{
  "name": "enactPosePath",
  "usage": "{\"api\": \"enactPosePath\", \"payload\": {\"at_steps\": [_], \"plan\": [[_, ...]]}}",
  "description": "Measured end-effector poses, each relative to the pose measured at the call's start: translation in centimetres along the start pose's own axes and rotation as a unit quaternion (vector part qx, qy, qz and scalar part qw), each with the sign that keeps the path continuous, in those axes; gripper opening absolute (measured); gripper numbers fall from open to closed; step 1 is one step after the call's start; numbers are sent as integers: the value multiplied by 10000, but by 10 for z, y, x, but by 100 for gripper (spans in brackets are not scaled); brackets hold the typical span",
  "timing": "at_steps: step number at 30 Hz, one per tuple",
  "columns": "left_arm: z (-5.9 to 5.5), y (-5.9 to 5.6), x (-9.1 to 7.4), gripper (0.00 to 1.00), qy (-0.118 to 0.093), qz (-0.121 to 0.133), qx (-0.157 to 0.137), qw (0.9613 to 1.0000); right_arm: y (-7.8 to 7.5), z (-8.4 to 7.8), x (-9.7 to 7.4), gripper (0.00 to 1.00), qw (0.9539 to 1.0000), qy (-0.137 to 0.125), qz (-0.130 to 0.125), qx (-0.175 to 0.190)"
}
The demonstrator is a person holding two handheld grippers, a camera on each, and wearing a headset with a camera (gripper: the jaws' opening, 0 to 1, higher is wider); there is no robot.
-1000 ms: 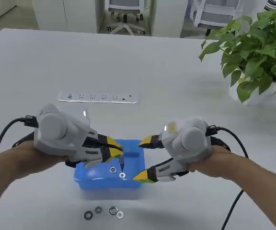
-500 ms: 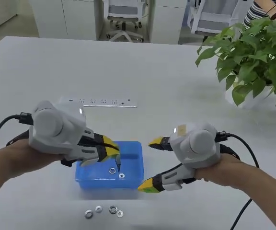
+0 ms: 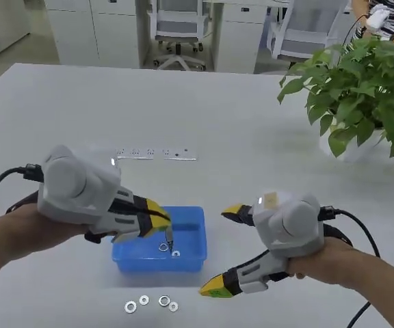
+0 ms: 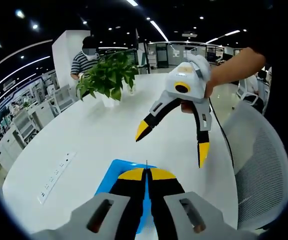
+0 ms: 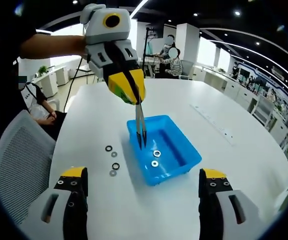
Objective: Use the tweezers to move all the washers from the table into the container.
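Left gripper (image 3: 157,217) pinches thin metal tweezers (image 5: 140,125) over the blue plastic container (image 3: 191,220); right gripper (image 3: 224,249) gapes. The small flat washers (image 3: 152,303) nearer look light, slippery: nip one rim.

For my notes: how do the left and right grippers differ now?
The left gripper is shut on the tweezers; the right gripper is open and empty. The left gripper is above the container; the right gripper is beside it. Both have yellow jaw tips.

White table (image 3: 252,157) w/ blue container (image 3: 159,263), 4 loose washers (image 3: 163,301), pwr strip (image 3: 157,154), potted plant (image 3: 361,96)
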State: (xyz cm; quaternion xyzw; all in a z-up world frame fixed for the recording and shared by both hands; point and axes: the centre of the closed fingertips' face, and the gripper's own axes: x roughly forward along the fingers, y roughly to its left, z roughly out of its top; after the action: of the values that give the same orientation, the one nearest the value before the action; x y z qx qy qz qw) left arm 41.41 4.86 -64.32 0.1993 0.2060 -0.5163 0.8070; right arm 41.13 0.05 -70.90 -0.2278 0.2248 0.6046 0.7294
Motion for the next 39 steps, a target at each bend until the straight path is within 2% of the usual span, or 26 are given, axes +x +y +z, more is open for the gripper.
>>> {"api": "enactPosePath", "payload": {"at_steps": [4,17,22,31,39], "plan": [[1,-5,-1,5,-4,-33,11,10000,5,-3,0,100,10000,0,-29,16],[-1,-26,2,5,-1,-215,95,9997,23,-10,1,100,10000,-4,58,46],[-5,-33,7,5,56,-326,148,9993,26,-12,2,100,9999,-18,82,57],[-21,-46,17,5,144,-544,161,9983,34,-18,3,99,9998,27,178,72],[-30,-52,24,5,224,-665,263,9972,40,-20,4,96,9997,-11,256,31]]}}
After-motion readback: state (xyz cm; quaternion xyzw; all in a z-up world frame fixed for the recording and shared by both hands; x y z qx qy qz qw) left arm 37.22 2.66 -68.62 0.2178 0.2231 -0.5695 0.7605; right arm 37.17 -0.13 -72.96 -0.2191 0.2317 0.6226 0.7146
